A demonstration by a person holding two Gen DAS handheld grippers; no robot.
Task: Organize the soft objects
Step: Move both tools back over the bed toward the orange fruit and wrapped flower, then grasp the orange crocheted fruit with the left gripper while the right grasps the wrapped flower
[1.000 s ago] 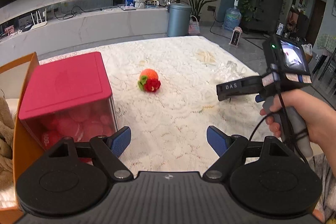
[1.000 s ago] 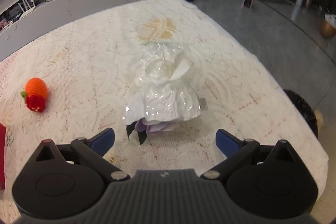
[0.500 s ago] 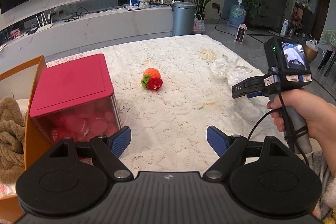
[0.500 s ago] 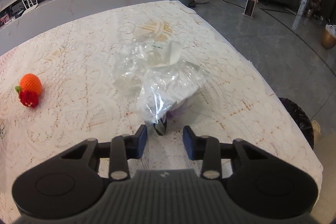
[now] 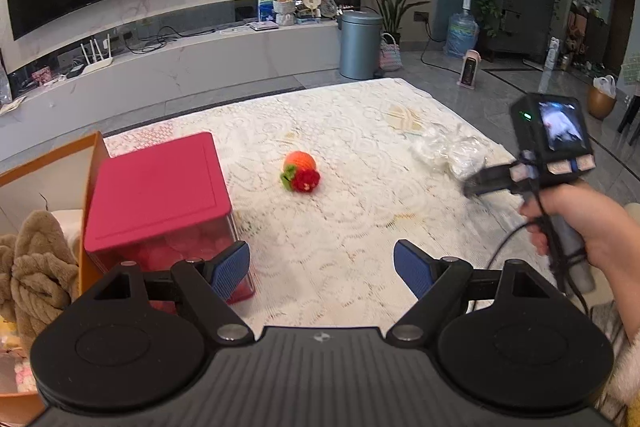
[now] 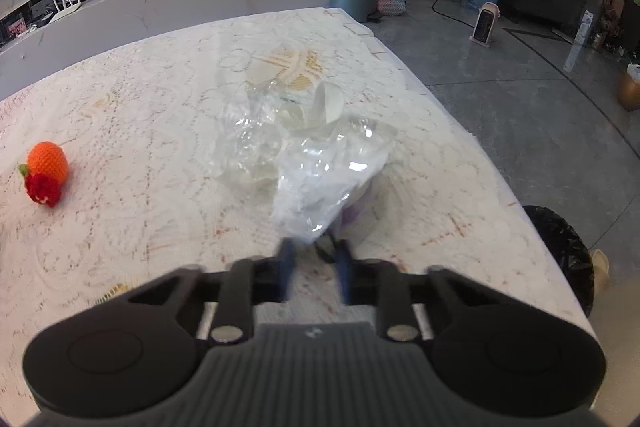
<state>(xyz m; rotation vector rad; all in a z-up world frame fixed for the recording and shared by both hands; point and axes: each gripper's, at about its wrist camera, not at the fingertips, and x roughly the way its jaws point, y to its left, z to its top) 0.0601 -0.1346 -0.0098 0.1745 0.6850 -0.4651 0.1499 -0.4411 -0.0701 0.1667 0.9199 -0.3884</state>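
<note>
The right gripper [image 6: 314, 267] has its jaws drawn narrow around the near tip of the plastic bag [image 6: 320, 167]; the blurred pads flank a dark stem end poking from the wrapper, so the hold looks to be on that bunched tip, probably because it is the only firm part of a crinkly, slippery parcel. The rest of the bag trails away ahead of the jaws, resting on the lace cloth [image 6: 140, 107]. Something pale purple shows under the film.

The left gripper [image 5: 322, 267] hangs with its jaws wide and nothing between them, seemingly waiting its turn.

Ahead of the left jaws and a little left lies the knitted orange [image 5: 300, 169], alone on the cloth, well apart from the bag. Just beside the left pad stands the red-lidded box [image 5: 160, 195], and left of that an orange bin [image 5: 92, 163] holding a brown plush [image 5: 36, 267], likely where soft things go. The box stands between bag and bin, so a carry would have to clear it.
</note>
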